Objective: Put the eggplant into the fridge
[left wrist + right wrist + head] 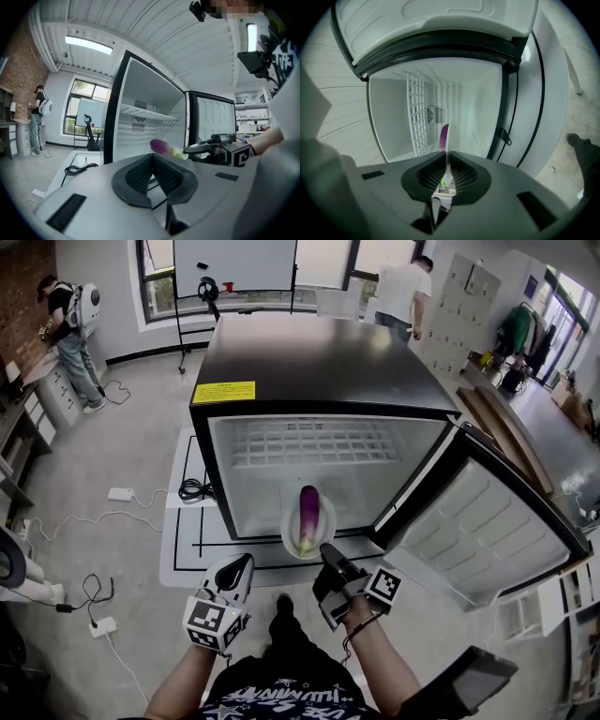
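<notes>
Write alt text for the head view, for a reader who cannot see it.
The right hand-held gripper holds a pale plate by its rim, a purple eggplant lying on it, at the mouth of a black fridge whose door stands wide open to the right. The left hand-held gripper sits beside it, shut and empty.

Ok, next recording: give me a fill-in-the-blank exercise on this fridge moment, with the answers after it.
1. The right hand-held gripper is shut on the rim of the white ____ that carries the eggplant.
2. The left hand-held gripper, jaws together, holds ____.
3. The door of the fridge stands ____.
Missing words: plate; nothing; open.
</notes>
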A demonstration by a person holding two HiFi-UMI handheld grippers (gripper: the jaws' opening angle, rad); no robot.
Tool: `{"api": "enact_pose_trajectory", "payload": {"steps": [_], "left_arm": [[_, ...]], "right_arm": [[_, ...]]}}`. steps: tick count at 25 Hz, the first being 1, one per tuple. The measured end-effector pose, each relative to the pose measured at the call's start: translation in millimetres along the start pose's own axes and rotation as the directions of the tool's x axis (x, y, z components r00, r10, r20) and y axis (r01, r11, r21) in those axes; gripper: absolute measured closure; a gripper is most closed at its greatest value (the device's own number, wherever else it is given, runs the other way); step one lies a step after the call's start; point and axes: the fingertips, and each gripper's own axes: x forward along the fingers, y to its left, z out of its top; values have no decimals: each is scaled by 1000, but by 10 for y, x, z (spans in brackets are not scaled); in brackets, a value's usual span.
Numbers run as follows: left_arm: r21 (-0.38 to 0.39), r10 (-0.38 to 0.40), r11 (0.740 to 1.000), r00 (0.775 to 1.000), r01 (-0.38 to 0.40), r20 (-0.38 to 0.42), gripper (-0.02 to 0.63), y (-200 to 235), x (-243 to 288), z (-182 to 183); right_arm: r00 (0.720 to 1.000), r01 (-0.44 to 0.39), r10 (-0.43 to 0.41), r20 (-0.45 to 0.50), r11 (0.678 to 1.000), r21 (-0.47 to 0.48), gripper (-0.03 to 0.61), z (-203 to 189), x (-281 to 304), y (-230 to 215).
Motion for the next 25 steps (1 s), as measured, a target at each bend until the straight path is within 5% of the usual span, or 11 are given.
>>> {"api": "enact_pose_trajectory", "payload": {"steps": [25], "left_arm": [[-18, -73, 997, 994, 72, -83, 604, 217, 1093, -44]], "right_arm": [[994, 108, -109, 15, 992, 66, 554, 675, 785, -630]]}}
